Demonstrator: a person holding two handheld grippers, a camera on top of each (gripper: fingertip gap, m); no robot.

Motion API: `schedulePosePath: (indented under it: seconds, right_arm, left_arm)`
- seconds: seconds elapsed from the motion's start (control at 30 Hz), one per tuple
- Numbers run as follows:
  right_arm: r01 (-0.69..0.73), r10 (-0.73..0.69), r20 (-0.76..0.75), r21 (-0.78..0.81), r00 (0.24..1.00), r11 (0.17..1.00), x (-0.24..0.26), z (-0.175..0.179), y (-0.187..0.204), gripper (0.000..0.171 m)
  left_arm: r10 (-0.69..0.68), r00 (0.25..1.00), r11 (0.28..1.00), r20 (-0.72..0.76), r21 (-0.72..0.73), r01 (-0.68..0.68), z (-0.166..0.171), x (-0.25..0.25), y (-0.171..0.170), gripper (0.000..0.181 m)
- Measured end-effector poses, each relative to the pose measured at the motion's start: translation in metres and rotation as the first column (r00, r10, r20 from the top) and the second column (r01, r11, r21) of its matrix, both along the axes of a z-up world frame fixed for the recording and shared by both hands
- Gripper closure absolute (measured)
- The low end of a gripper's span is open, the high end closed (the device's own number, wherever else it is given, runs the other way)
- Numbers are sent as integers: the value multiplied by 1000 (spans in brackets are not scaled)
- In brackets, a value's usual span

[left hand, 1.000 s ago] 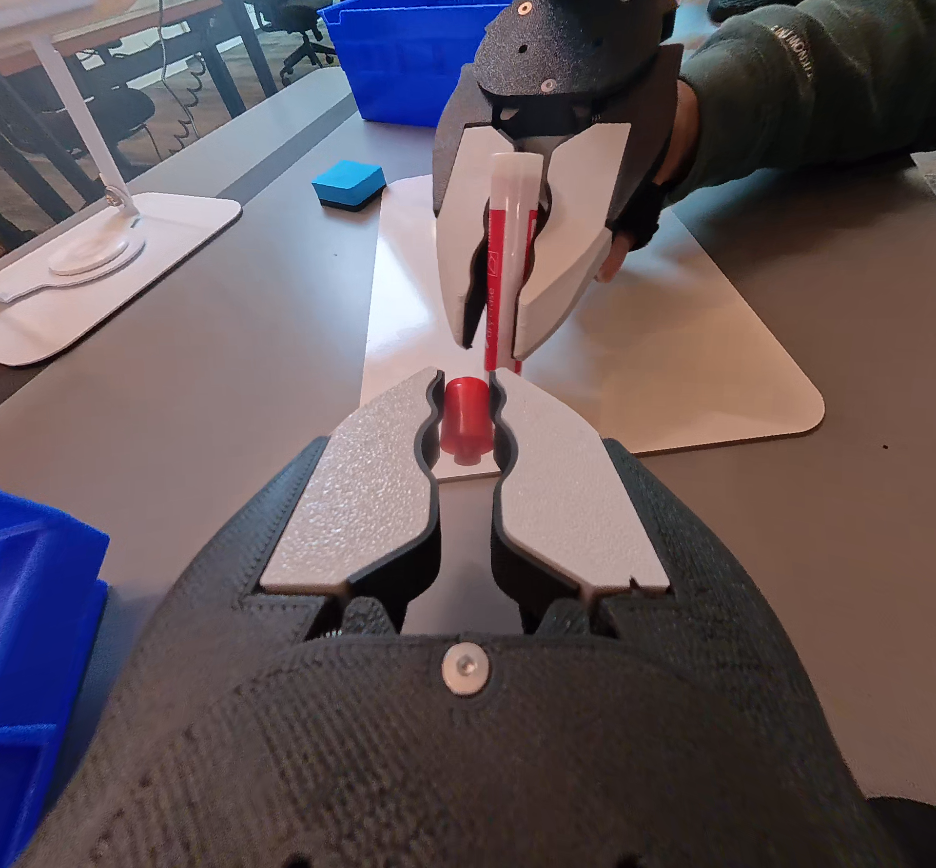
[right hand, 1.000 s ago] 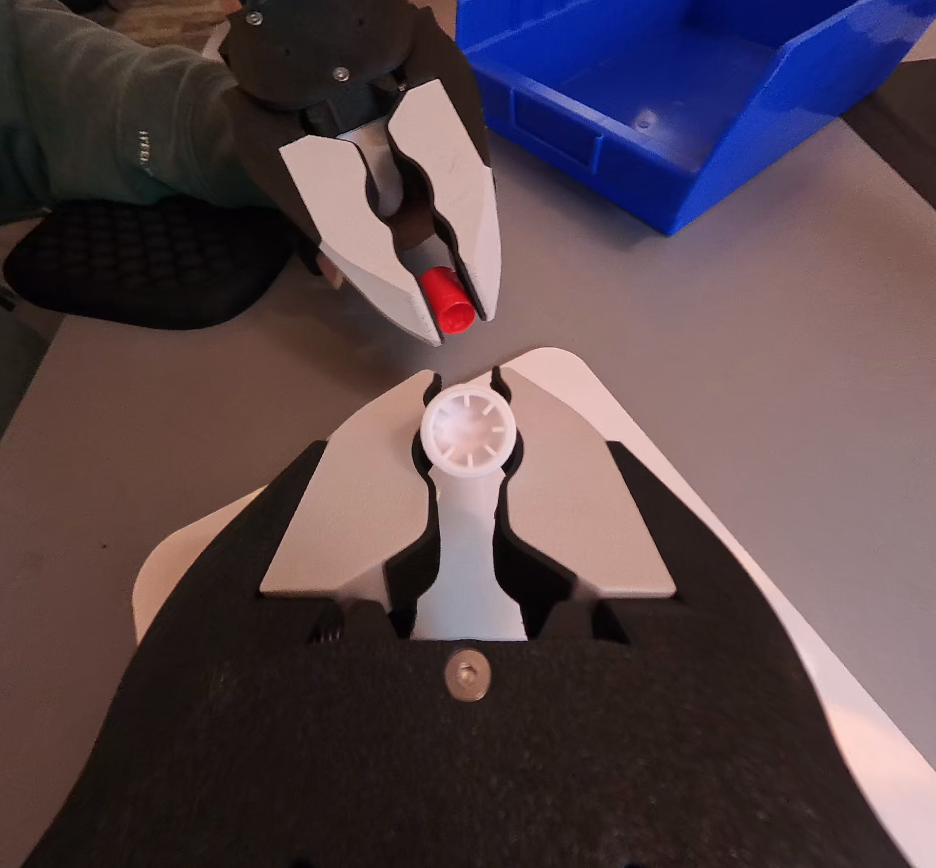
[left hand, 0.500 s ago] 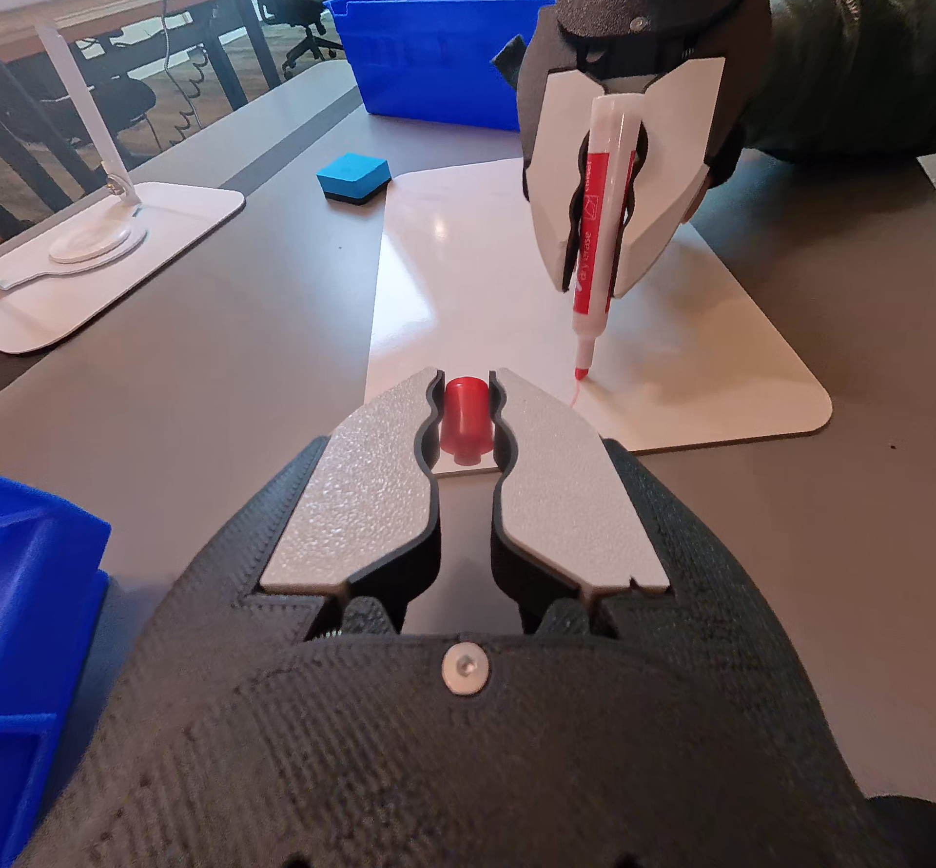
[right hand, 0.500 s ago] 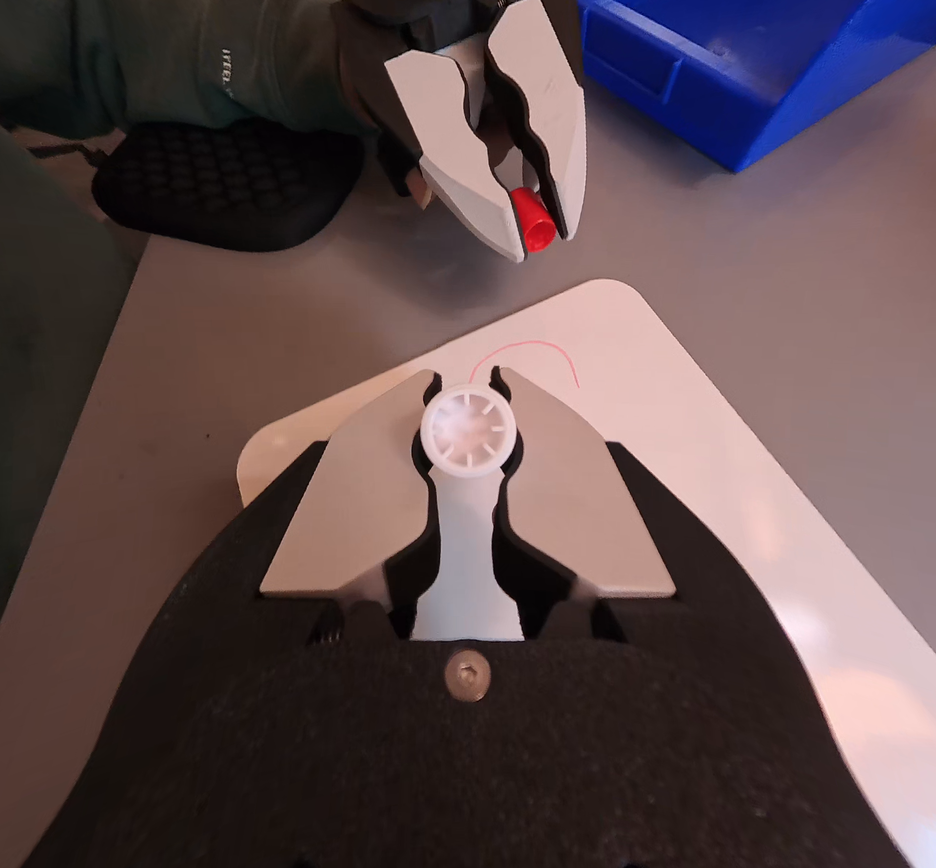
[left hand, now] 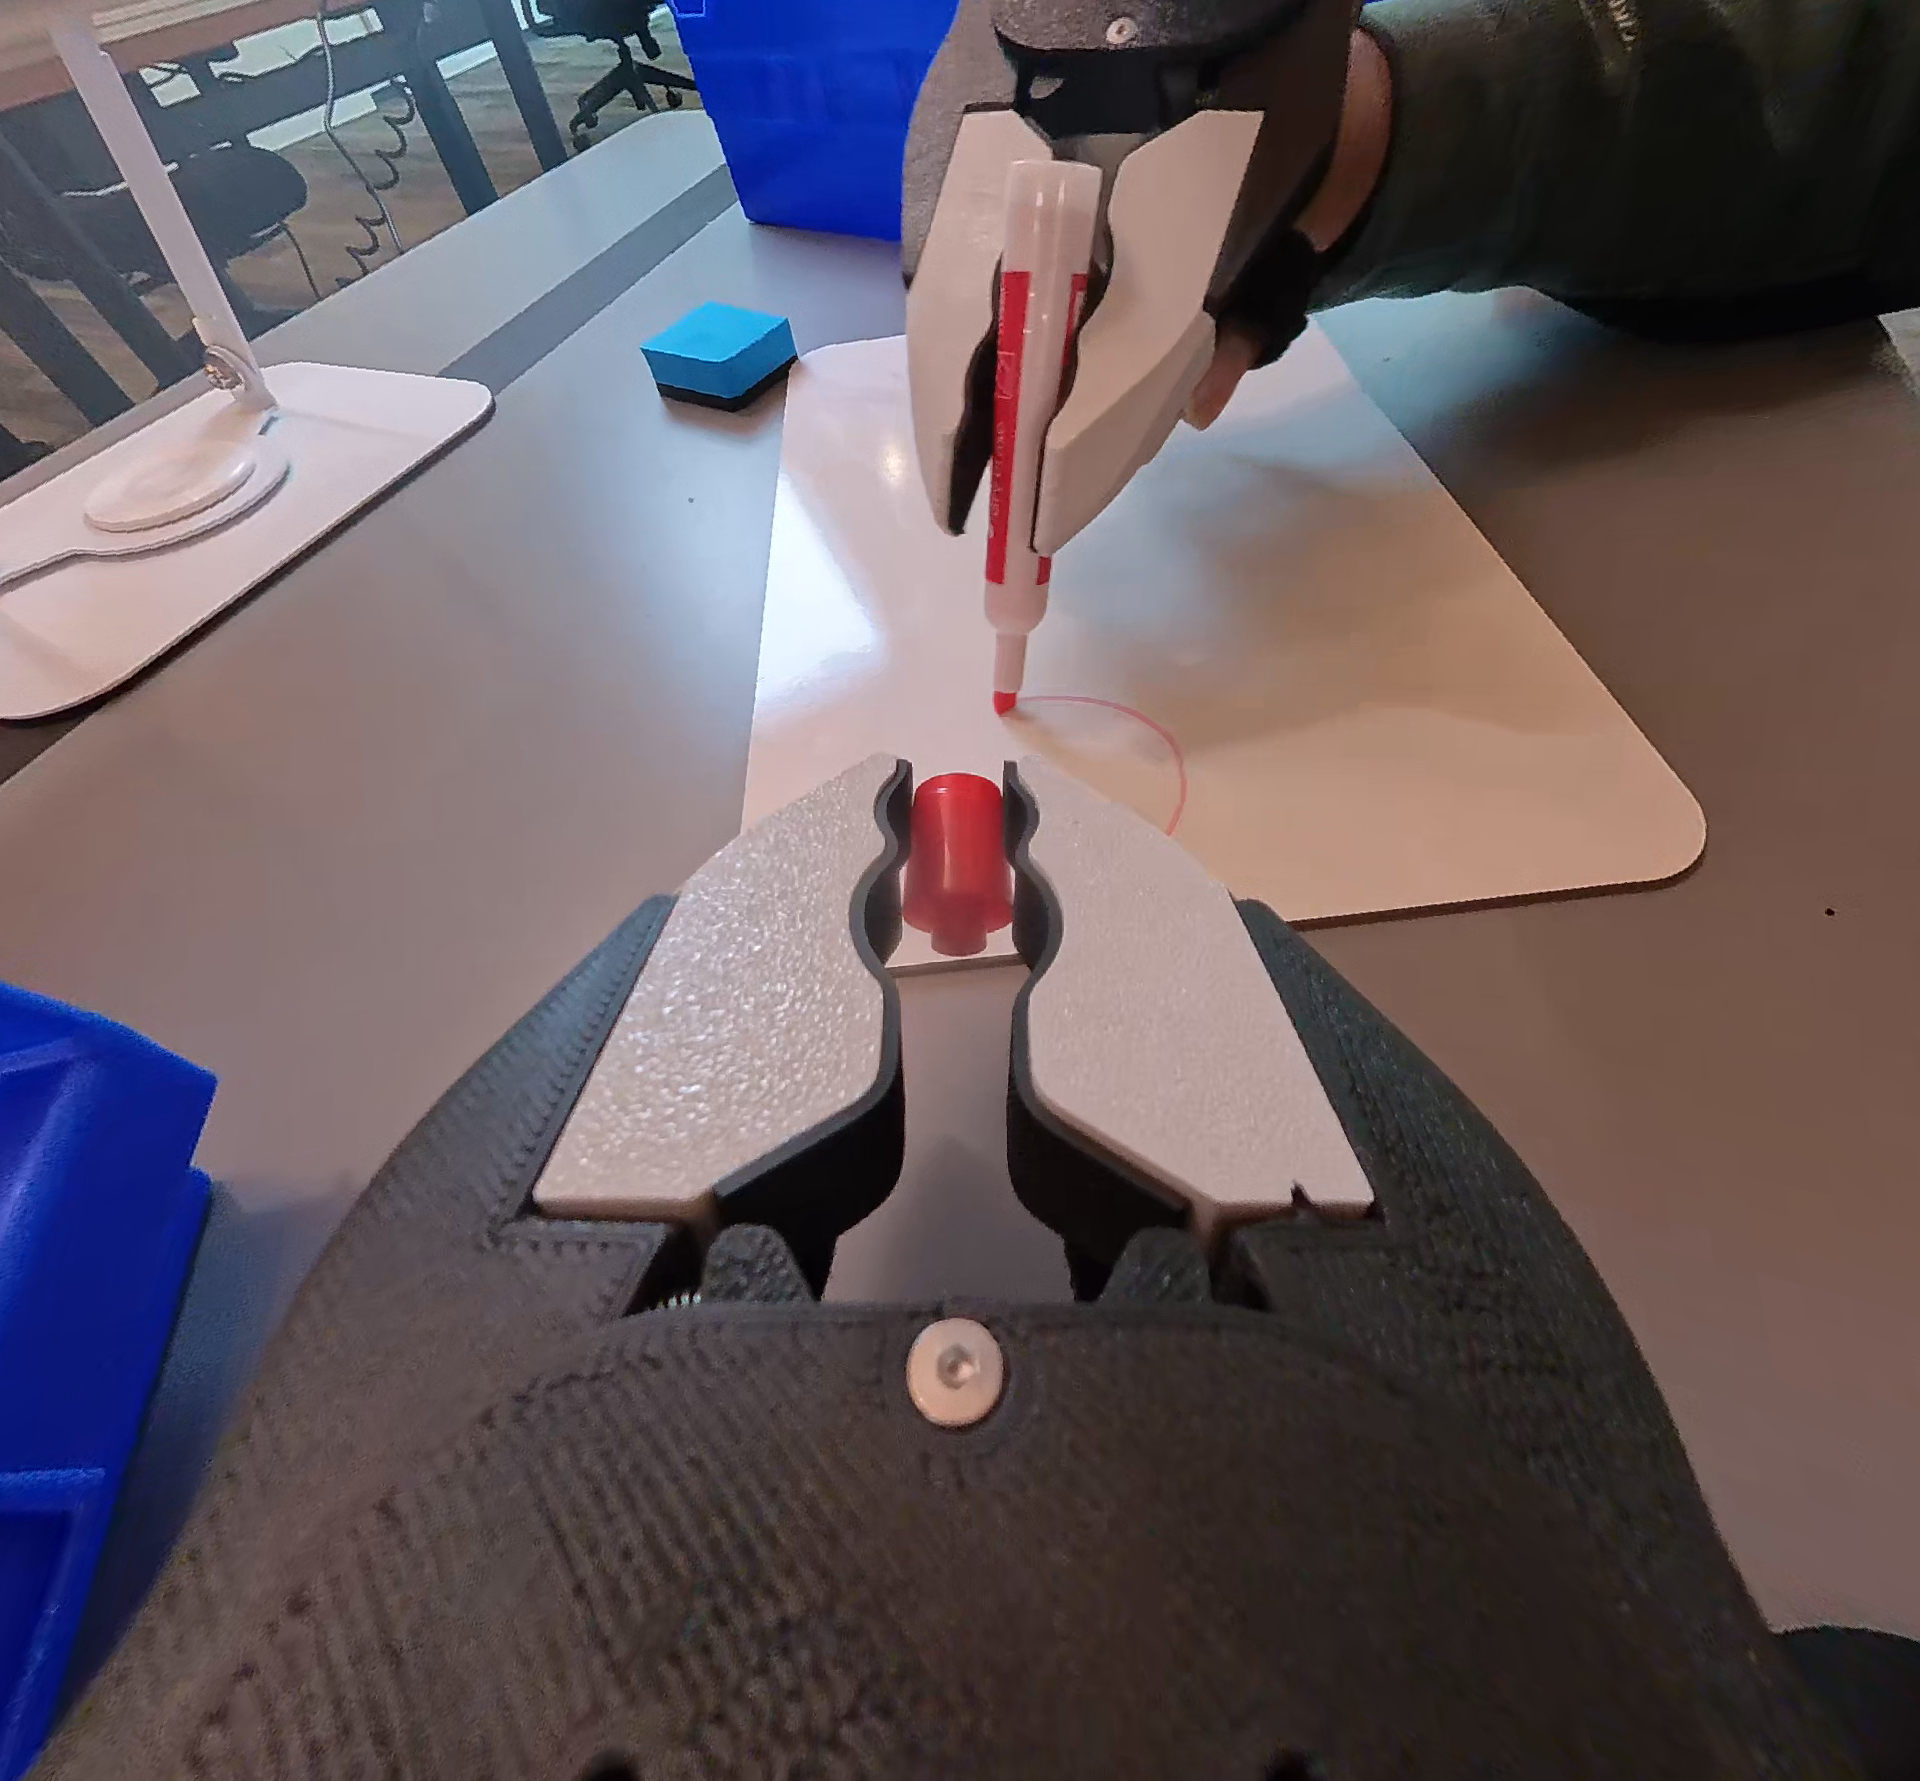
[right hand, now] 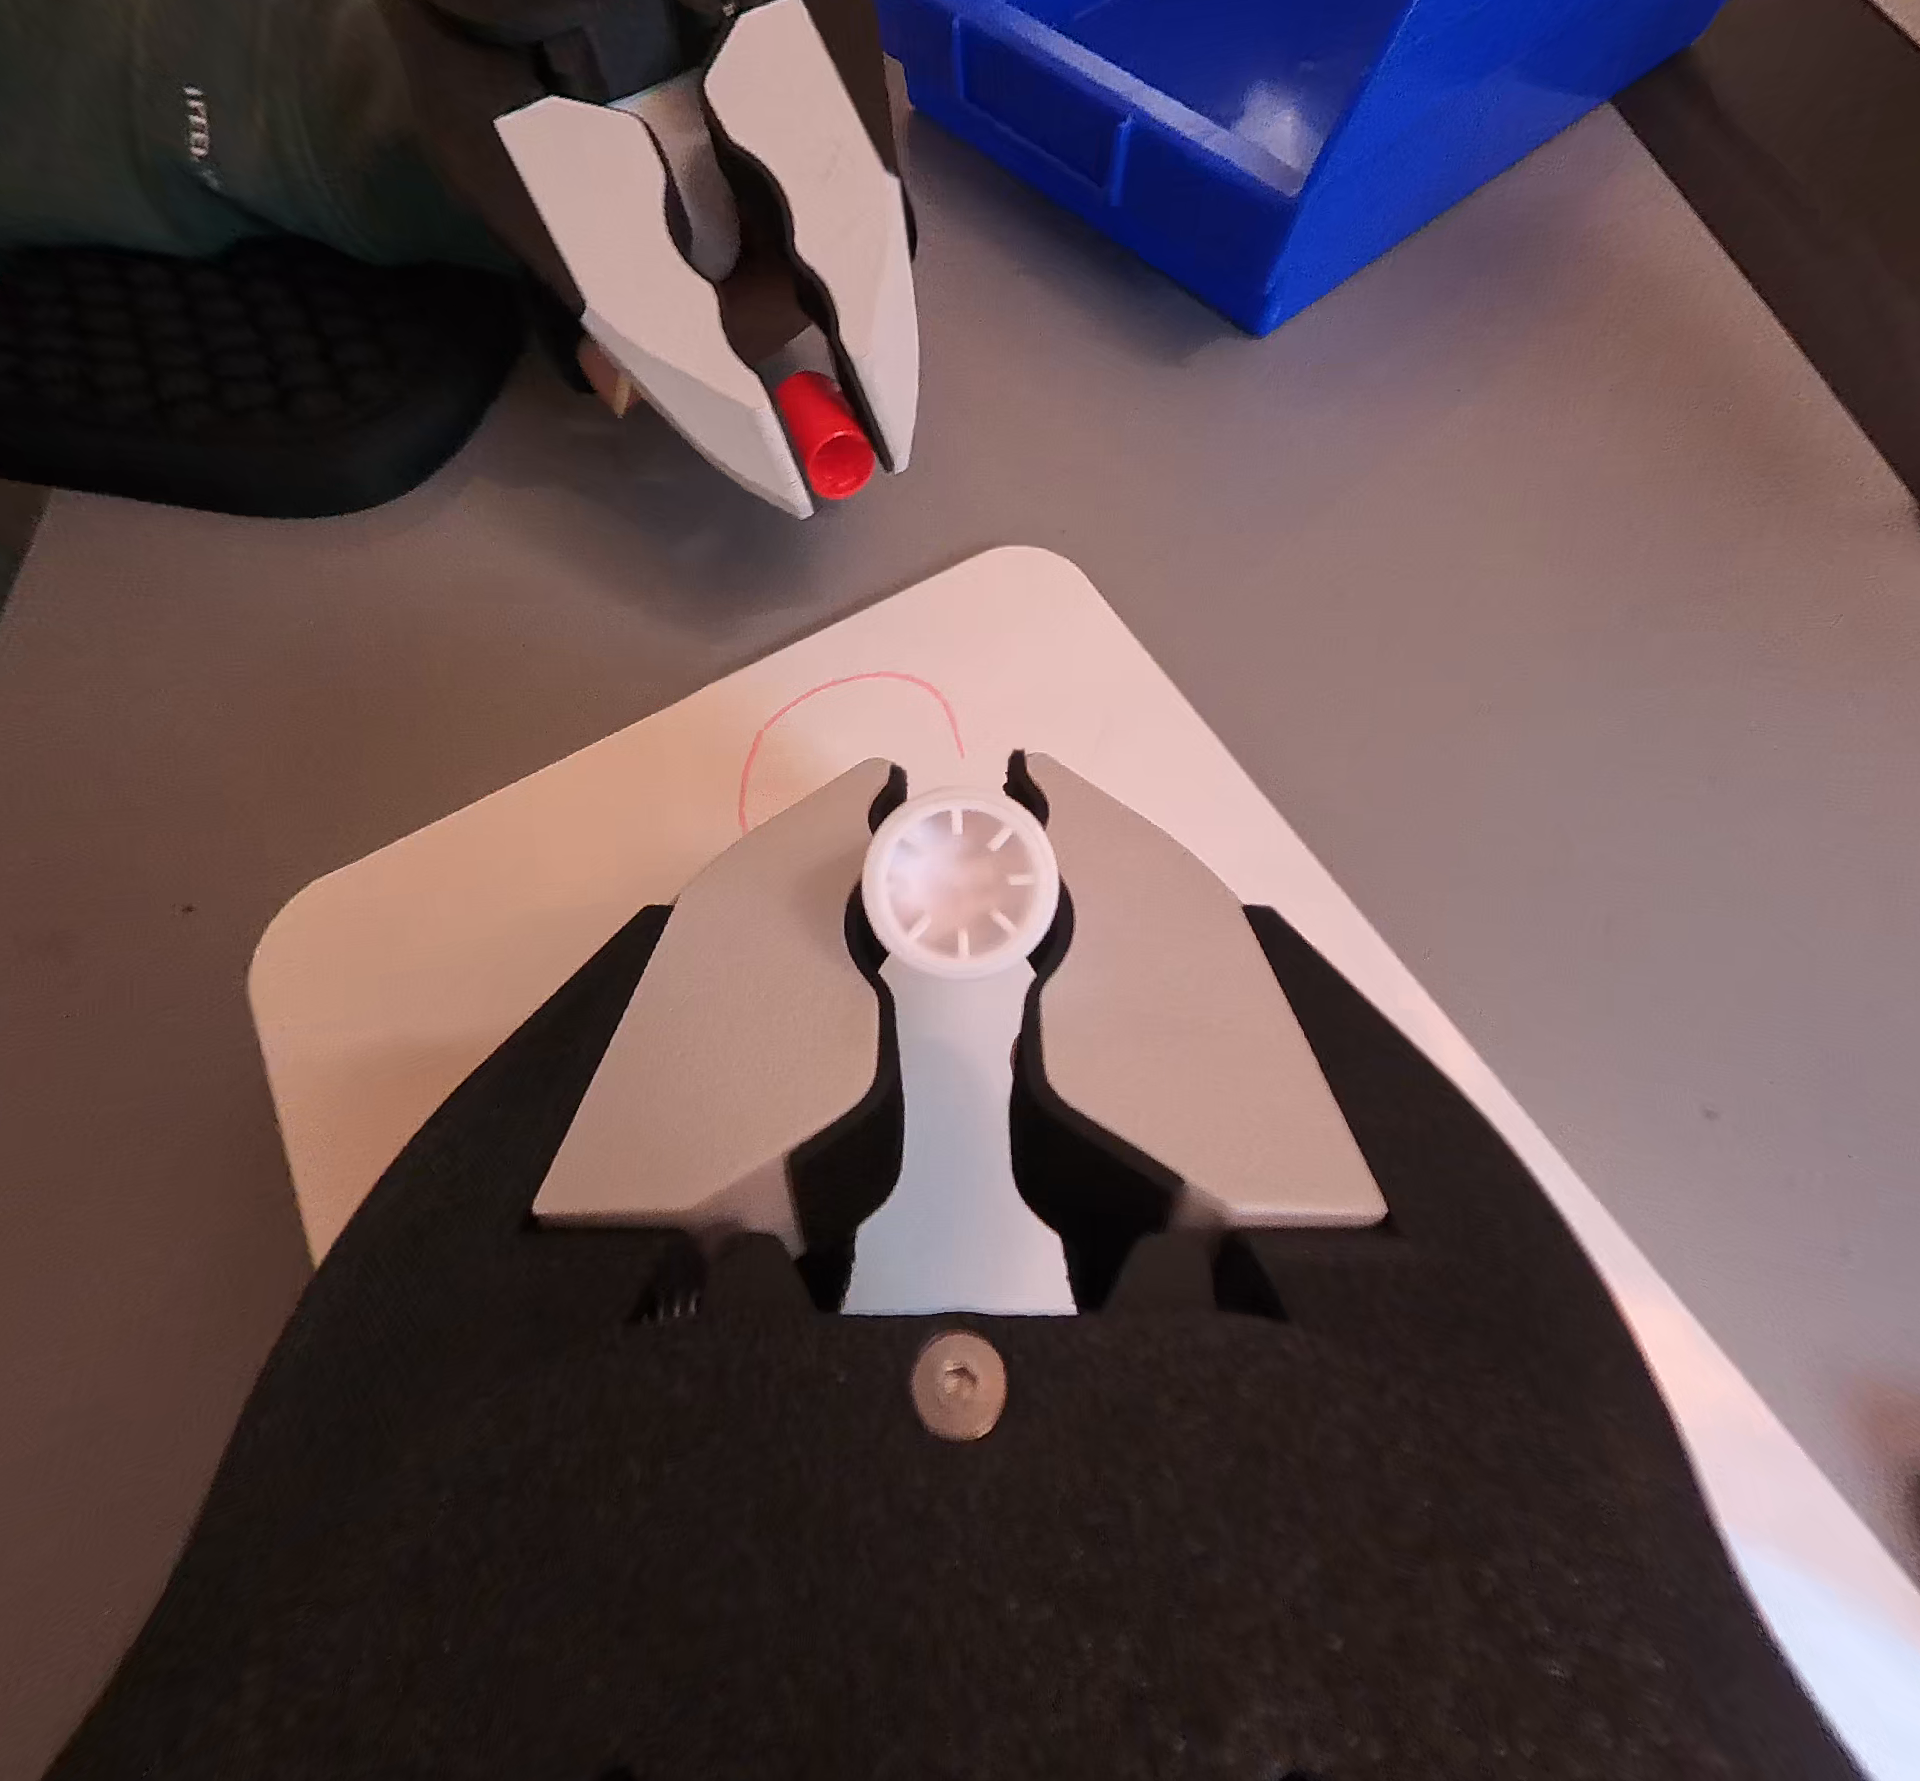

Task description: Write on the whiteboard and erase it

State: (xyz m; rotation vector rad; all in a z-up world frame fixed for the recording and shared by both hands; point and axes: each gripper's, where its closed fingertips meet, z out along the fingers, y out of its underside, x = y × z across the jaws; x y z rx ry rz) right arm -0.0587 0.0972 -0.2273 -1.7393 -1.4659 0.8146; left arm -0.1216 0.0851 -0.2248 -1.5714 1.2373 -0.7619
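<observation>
Whiteboard (left hand: 1351,692) lies flat on grey table (left hand: 468,692), thin red arc (left hand: 1143,734) near its near edge. Red marker (left hand: 1023,443) upright, tip touching board, clamped in right gripper (left hand: 997,526). Left gripper (left hand: 954,796) pinches red cap (left hand: 951,858) at the board's near edge. Blue eraser (left hand: 719,351) beside the far-left corner, blue bin (left hand: 810,90) beyond.

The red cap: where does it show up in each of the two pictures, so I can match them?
Left wrist view: the red cap sits at centre, pinched between the near tool's two tips, over the near edge of the whiteboard.
Right wrist view: the red cap is upper left of centre, at the tip of the far tool.
Shared landmark: the curved red line on the whiteboard.
</observation>
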Motion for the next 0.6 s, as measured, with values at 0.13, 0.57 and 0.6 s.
schedulePosePath:
  seconds: [0.13,0.57,0.6]
  right_arm:
    - [-16,16,-6,11,1000,1000,-12,0,7,151]
    - [-6,8,-122,16,992,1000,-15,29,13,151]
    - [11,-8,-112,27,994,1000,-7,30,15,151]
  left_arm:
    - [-1,1000,1000,0,-1,1,0,0,0,165]
    - [4,1000,1000,1,5,-4,1,0,1,165]
    - [4,1000,1000,-1,3,-4,0,0,1,165]
